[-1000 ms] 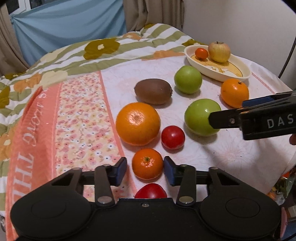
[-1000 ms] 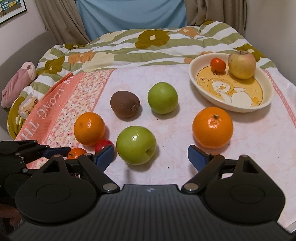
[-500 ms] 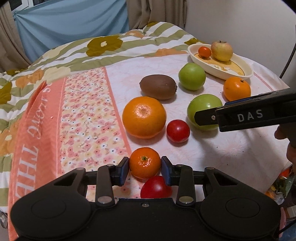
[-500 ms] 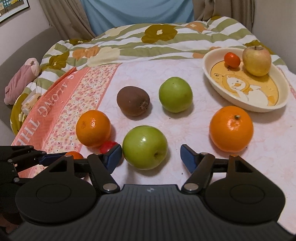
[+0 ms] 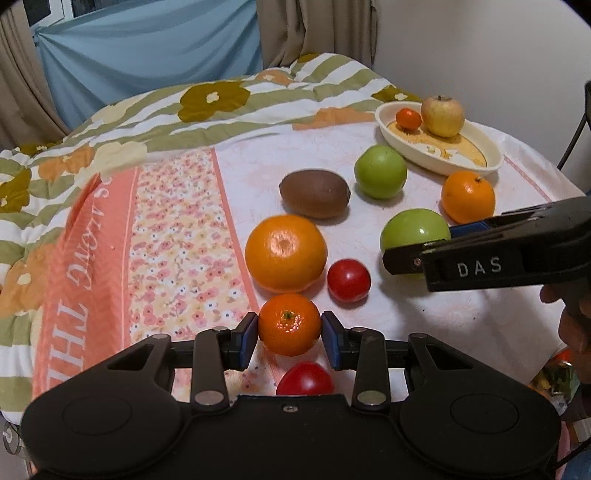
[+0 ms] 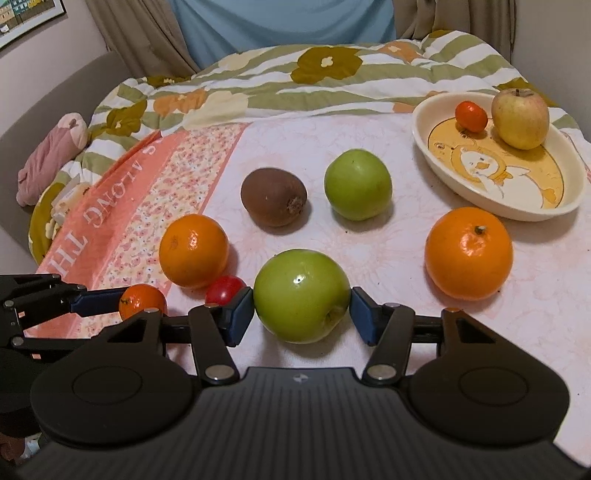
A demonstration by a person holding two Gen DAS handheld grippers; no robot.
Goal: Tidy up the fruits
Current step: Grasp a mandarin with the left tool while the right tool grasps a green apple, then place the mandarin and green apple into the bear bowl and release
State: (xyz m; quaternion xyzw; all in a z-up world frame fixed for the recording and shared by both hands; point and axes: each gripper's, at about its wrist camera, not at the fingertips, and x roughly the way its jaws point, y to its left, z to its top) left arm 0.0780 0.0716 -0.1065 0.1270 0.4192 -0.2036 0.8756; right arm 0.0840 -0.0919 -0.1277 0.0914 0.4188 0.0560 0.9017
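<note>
Left hand-held gripper [image 5: 289, 338] pinching mandarin [image 5: 289, 324]; right hand-held gripper [image 6: 302, 315] closing round green apple [image 6: 301, 295]; floral cloth [image 6: 369, 236], curtains [image 6: 147, 33] behind.

In the left wrist view a red tomato [image 5: 305, 379] shows only its upper half; the left tool [image 5: 290, 335] body covers the rest. The right tool [image 5: 421, 243] crosses in front of the near green apple [image 5: 410, 229] and hides its lower right side, and the hand [image 5: 574, 328] holding that tool is cut off at the right edge. In the right wrist view the small mandarin [image 6: 142, 301] is partly behind the tool's frame, and only the top of another tomato [image 6: 225, 288] shows behind its blue pad [image 6: 242, 315]. A framed picture [image 6: 26, 20] on the wall is cropped by the upper left corner, its subject too small to tell. Whether either pad presses the green apple [image 6: 301, 295] cannot be told.
</note>
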